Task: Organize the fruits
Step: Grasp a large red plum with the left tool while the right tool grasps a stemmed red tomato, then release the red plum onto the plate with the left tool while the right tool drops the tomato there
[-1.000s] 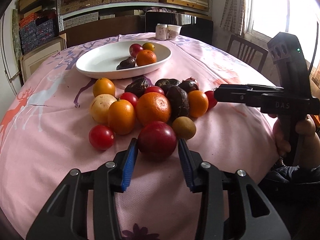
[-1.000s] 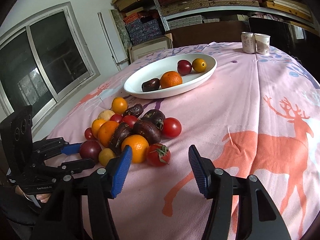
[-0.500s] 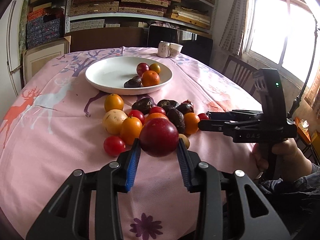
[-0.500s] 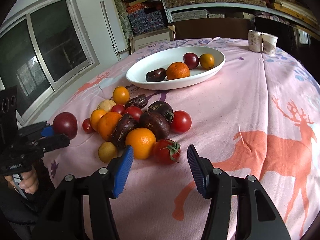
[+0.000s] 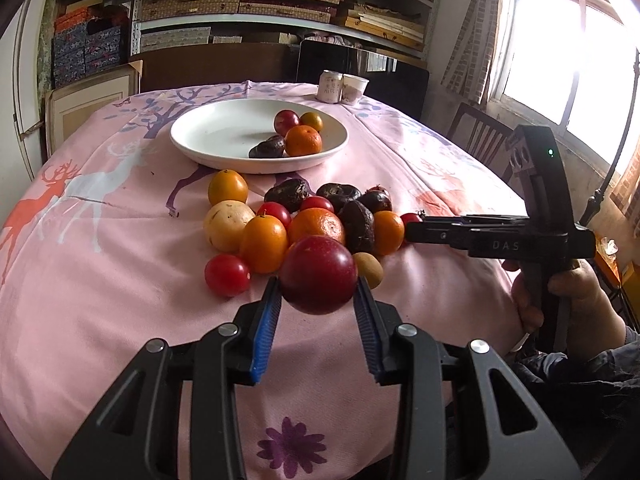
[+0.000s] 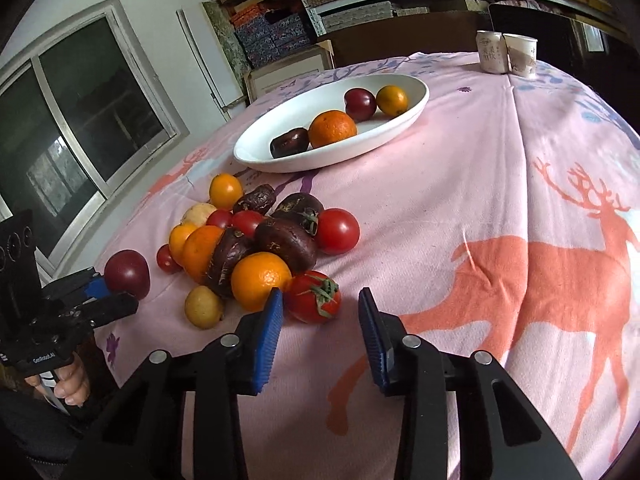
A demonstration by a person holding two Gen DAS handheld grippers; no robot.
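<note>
A round desk [image 5: 120,280] under a pink deer-print tablecloth holds a heap of fruit and a white dish.

Changes since a second ago, left to right: the left gripper [image 5: 318,304], which then had its blue fingers [image 5: 266,328] around a dark red plum [image 5: 317,275] still resting on the cloth, now clamps that plum and carries it lifted clear of the desk, in front of the heap. The right gripper [image 6: 320,316] has just been narrowing its fingers [image 6: 267,332]; they now stand narrow on either side of a red tomato [image 6: 314,297] with a green stalk at the near edge of the heap. Whether they press on it cannot be told; the tomato lies on the cloth. The person's hand [image 5: 576,300] grips the right tool's handle.

The heap [image 6: 256,240] is unchanged otherwise: oranges, small red tomatoes, wrinkled dark purple fruits, a pale yellow fruit and a small tan one, touching one another in the middle of the desk.

Beyond the heap lies the white oval dish [image 5: 216,136]. Along its right side it contains a dark purple fruit [image 5: 267,147], an orange [image 5: 303,141], a red plum [image 5: 286,121] and a small orange fruit [image 5: 311,121], close together; its left part is bare.

At the far edge stand a can [image 5: 330,86] and a paper cup [image 5: 353,89], side by side.
</note>
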